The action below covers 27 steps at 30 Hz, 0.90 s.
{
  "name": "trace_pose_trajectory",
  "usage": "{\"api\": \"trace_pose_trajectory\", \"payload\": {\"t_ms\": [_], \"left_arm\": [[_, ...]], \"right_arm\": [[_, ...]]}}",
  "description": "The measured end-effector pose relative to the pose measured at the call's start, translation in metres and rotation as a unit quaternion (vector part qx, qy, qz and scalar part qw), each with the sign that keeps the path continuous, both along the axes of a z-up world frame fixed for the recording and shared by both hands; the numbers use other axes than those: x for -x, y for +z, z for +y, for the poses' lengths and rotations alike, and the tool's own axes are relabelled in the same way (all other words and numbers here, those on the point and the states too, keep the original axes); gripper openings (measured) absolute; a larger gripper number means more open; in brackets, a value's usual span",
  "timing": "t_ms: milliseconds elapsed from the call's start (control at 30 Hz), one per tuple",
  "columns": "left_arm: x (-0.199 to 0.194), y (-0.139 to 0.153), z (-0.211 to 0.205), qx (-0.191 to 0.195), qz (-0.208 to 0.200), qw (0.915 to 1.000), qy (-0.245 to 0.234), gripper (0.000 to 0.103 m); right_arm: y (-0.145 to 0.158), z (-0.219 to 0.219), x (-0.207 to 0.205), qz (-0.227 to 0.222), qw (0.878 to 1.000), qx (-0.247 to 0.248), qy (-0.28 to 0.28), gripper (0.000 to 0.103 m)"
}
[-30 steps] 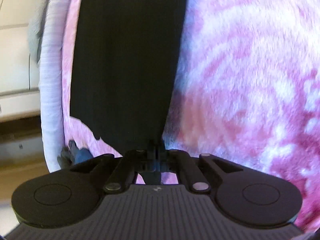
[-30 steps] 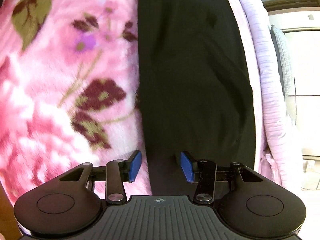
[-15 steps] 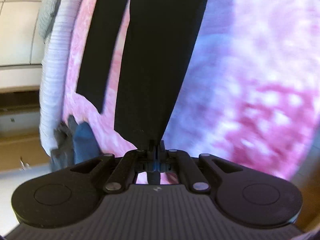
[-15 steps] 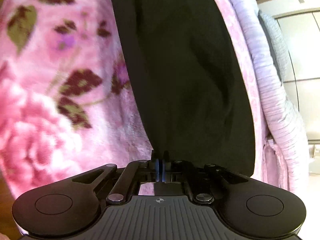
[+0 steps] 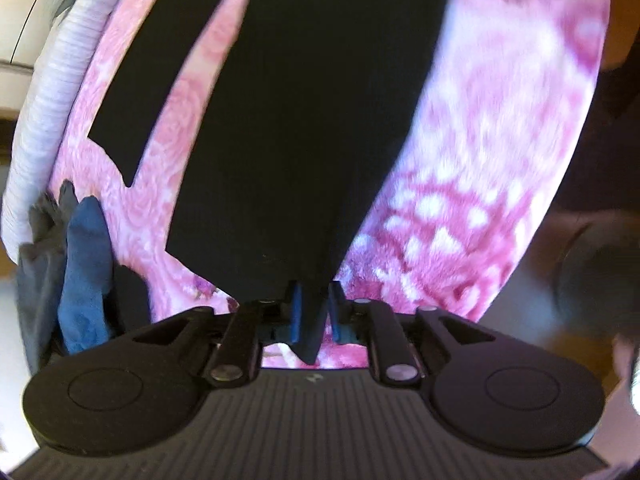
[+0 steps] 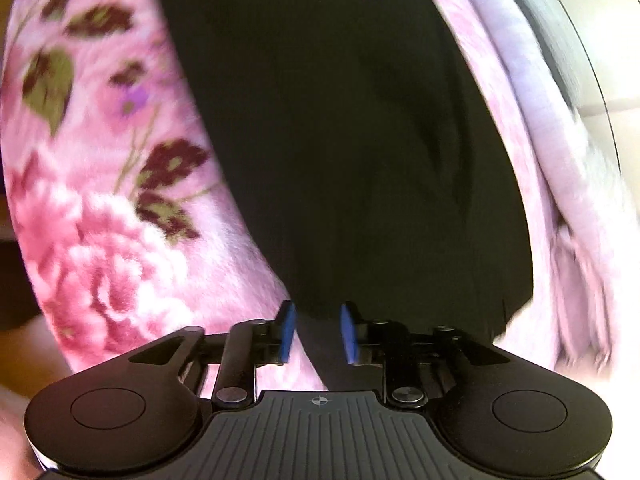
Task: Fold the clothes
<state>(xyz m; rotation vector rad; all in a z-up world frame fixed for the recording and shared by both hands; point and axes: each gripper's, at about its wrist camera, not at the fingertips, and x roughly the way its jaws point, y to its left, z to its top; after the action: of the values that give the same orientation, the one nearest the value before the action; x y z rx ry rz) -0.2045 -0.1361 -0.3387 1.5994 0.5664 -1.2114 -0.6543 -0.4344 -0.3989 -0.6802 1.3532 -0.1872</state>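
Far left edge of bed: crumpled blue and grey clothes [image 5: 82,268] beside white ribbed bedding [image 5: 44,120]. Left tool [image 5: 314,312] slightly spread, black garment [image 5: 304,120] corner drooping betw. blue pads, w/ loose contact. Garment laid across pink floral blanket [image 5: 472,184]. Right tool [image 6: 318,332] spread wide, garment [image 6: 360,140] edge betw. pads, not pinched.
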Motion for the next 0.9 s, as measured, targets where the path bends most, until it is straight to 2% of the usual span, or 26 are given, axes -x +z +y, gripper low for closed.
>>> {"api": "trace_pose_trajectory", "payload": {"t_ms": [67,133,200,333,400,467,600,733,800,900], "left_arm": [[-0.006,0.016,-0.004,0.014,0.014,0.9998,0.002,0.021],[-0.015,0.032,-0.012,0.029,0.021,0.9994,0.000,0.032],[-0.031,0.038,-0.033,0.042,0.012,0.9991,0.000,0.033],[-0.066,0.041,-0.105,0.065,-0.009,0.9974,0.029,0.033],[-0.079,0.042,-0.145,0.073,-0.017,0.9964,0.039,0.034],[-0.090,0.043,-0.188,0.082,-0.025,0.9953,0.044,0.040],[-0.105,0.034,-0.269,0.087,-0.028,0.9949,0.042,0.042],[-0.109,0.012,-0.334,0.072,-0.015,0.9972,0.013,0.042],[-0.111,-0.001,-0.359,0.070,-0.014,0.9974,-0.005,0.043],[-0.127,-0.022,-0.397,0.072,-0.003,0.9974,0.002,0.053]], "right_arm": [[0.018,-0.011,-0.010,-0.021,0.999,-0.002,-0.040,0.032],[0.034,-0.030,-0.024,-0.046,0.996,-0.003,-0.077,0.034],[0.049,-0.049,-0.032,-0.076,0.991,-0.003,-0.111,0.036],[0.063,-0.113,-0.064,-0.121,0.980,-0.021,-0.157,0.039],[0.069,-0.157,-0.072,-0.135,0.978,-0.030,-0.158,0.040],[0.072,-0.203,-0.085,-0.145,0.977,-0.039,-0.154,0.041],[0.075,-0.289,-0.107,-0.137,0.980,-0.063,-0.130,0.041],[0.069,-0.362,-0.145,-0.107,0.983,-0.104,-0.106,0.042],[0.060,-0.383,-0.159,-0.087,0.987,-0.109,-0.083,0.043],[0.047,-0.402,-0.179,-0.060,0.990,-0.116,-0.056,0.045]]}}
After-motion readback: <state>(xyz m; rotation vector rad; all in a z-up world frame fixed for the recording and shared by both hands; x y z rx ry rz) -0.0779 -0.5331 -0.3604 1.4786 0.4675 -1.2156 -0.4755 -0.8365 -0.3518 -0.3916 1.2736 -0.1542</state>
